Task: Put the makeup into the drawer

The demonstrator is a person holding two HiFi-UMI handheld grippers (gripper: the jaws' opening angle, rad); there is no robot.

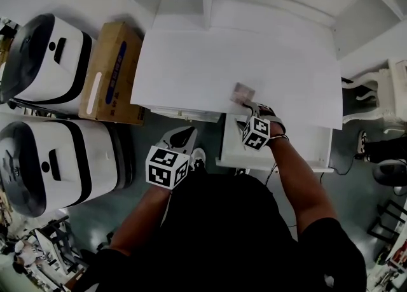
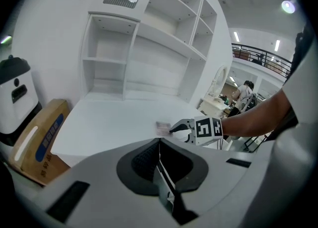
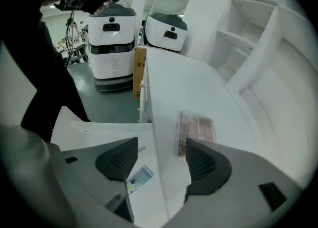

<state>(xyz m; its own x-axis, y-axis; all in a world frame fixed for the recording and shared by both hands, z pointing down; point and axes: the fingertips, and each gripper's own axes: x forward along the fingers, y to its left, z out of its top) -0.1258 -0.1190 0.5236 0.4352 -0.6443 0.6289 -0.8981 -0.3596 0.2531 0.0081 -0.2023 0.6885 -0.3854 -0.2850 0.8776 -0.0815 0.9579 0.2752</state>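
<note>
- Left tool (image 1: 181,137): jaws pressed together, empty, in front of the counter (image 1: 191,74).
- Makeup (image 1: 242,93): flat palette lying on the counter, near its front edge.
- Right tool (image 1: 248,107): jaws spread astride the counter edge, just beside the makeup, over the open drawer (image 1: 305,151).

No wording can be read anywhere. The cardboard box (image 1: 113,71) carries a blue label (image 1: 118,71) with print too small to make out. The makeup palette (image 3: 196,128) on the worktop has a faint line of lettering along one edge, illegible. The left marker cube (image 1: 166,166) and right marker cube (image 1: 256,133) show only black-and-white square patterns.
</note>
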